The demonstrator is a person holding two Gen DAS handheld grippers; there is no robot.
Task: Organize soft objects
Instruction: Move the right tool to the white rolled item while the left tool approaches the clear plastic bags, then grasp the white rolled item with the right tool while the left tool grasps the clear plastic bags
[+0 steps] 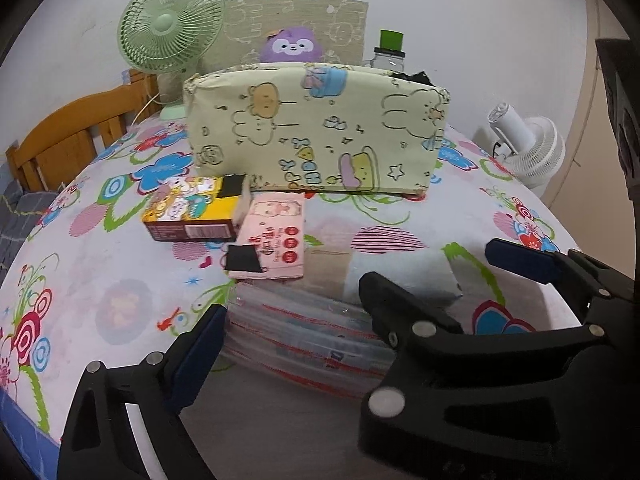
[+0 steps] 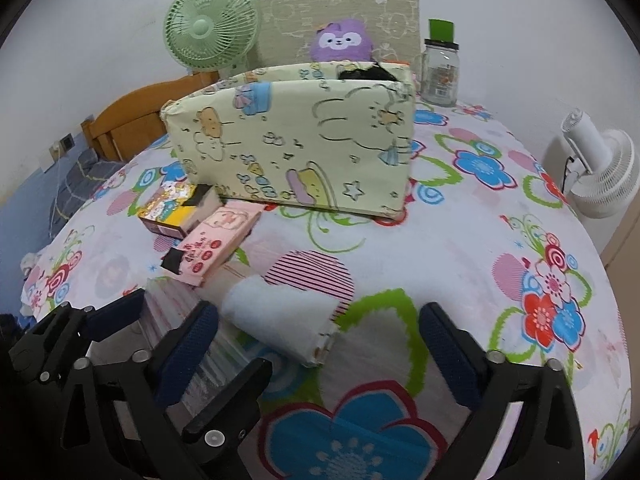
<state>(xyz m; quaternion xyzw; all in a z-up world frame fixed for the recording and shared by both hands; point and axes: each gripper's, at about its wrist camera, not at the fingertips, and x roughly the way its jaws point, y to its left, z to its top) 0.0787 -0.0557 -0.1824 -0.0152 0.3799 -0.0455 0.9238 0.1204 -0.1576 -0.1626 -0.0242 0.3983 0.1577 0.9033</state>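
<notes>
Over bed, both tongs wide, empty

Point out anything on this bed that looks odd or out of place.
The pink tissue pack and the yellow carton each have a black patch stuck on. The yellow fabric box sits skewed, with something dark poking out of its top.

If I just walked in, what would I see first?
First you'd see the big pale yellow fabric box with cartoon animals, standing on the flowery bedsheet. A purple plush toy peeks up behind it, next to a green fan at the back left. In front of the box lie a pink tissue pack and a white soft pack.
</notes>
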